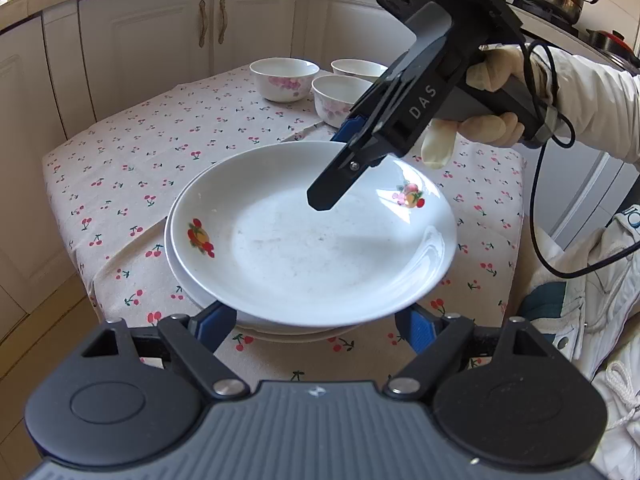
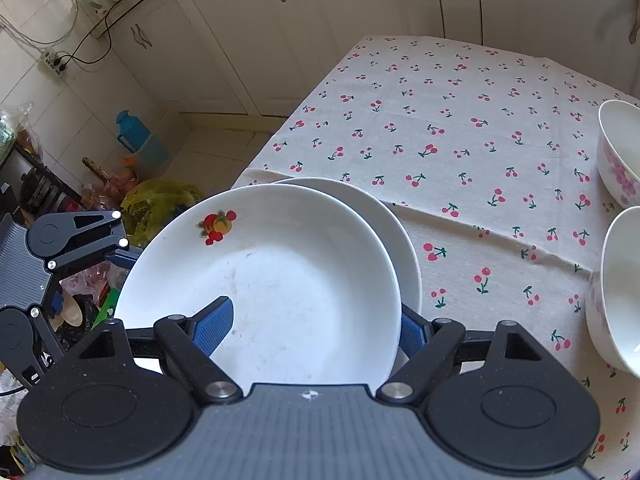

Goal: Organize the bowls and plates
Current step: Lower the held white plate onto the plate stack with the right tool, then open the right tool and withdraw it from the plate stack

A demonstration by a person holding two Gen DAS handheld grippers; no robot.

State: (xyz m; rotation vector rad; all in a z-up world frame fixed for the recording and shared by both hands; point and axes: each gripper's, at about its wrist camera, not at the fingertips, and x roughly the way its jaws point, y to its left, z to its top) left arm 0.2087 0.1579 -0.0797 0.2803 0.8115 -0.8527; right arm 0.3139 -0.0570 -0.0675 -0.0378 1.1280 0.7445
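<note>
We are stacking the plates. The round white ceramic plate with fruit decals hangs tilted in the right gripper, just above the other white plate and a little off-centre from it. The right gripper appears to pinch the plate at its rim, with one blue pad on the inner face and the other behind the edge.

The left gripper sits under the opposite rim, its fingers set apart on either side of the pile. The plate hides their tips, so we cannot tell whether they press on anything.

Next, we judge, the plate has to be levelled, centred over the one below and set down gently before the right gripper lets go.

We count one plate in the gripper and at least one beneath it; the left view hints at a second rim. Three white ceramic bowls with pink flowers stand close together beyond the left gripper, past the plates, on the table with its cherry-print cloth.
</note>
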